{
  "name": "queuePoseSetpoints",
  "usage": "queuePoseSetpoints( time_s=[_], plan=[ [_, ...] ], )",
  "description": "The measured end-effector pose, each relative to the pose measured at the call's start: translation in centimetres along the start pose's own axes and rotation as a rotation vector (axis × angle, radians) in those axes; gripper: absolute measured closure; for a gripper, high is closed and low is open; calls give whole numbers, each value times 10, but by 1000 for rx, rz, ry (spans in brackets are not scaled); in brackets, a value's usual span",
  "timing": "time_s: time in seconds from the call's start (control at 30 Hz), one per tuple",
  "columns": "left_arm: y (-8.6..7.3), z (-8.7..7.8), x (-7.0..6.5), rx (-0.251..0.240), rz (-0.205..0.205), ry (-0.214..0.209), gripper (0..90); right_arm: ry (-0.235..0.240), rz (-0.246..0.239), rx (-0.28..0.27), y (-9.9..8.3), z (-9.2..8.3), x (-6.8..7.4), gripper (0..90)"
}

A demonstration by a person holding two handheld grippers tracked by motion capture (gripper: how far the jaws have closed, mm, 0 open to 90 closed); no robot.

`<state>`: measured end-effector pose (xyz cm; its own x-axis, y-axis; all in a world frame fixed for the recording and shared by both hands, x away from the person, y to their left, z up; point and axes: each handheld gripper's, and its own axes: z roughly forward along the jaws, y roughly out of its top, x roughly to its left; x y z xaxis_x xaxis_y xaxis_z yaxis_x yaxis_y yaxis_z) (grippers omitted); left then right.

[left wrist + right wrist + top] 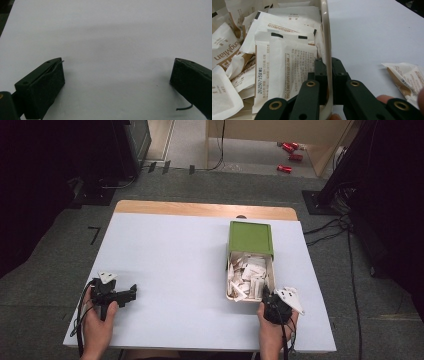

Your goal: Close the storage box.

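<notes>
The white table (175, 270) bears a packet-filled box (229, 285) and one loose packet (405, 75).

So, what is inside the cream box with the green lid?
The cream box holds a loose pile of white and brown paper sachets with printed text. The green lid covers its far part, and lower sachets and the bottom are hidden.

the green lid (250, 238) hides the box's (326, 37) far end; 1 loose sachet (407, 75) is cut off.

Front sachet (284, 72): printed date "20250715" along its edge. Left sachet (223, 50): brown lettering "ongMian", partly cut off.
</notes>
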<state>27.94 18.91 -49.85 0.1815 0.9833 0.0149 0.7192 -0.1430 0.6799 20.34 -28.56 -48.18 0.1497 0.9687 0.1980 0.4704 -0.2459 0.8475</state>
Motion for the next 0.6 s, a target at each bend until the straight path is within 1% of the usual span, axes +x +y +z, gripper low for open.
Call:
queuePoseSetpoints(
  time_s=[0.3, 0.6],
  plan=[
    [0, 0, 0, 0, 0, 0, 0, -6, 1, 14, 9, 10, 1, 866],
    [0, 0, 0, 0, 0, 0, 0, -12, -2, 19, 17, 26, 1, 866]
  ],
)
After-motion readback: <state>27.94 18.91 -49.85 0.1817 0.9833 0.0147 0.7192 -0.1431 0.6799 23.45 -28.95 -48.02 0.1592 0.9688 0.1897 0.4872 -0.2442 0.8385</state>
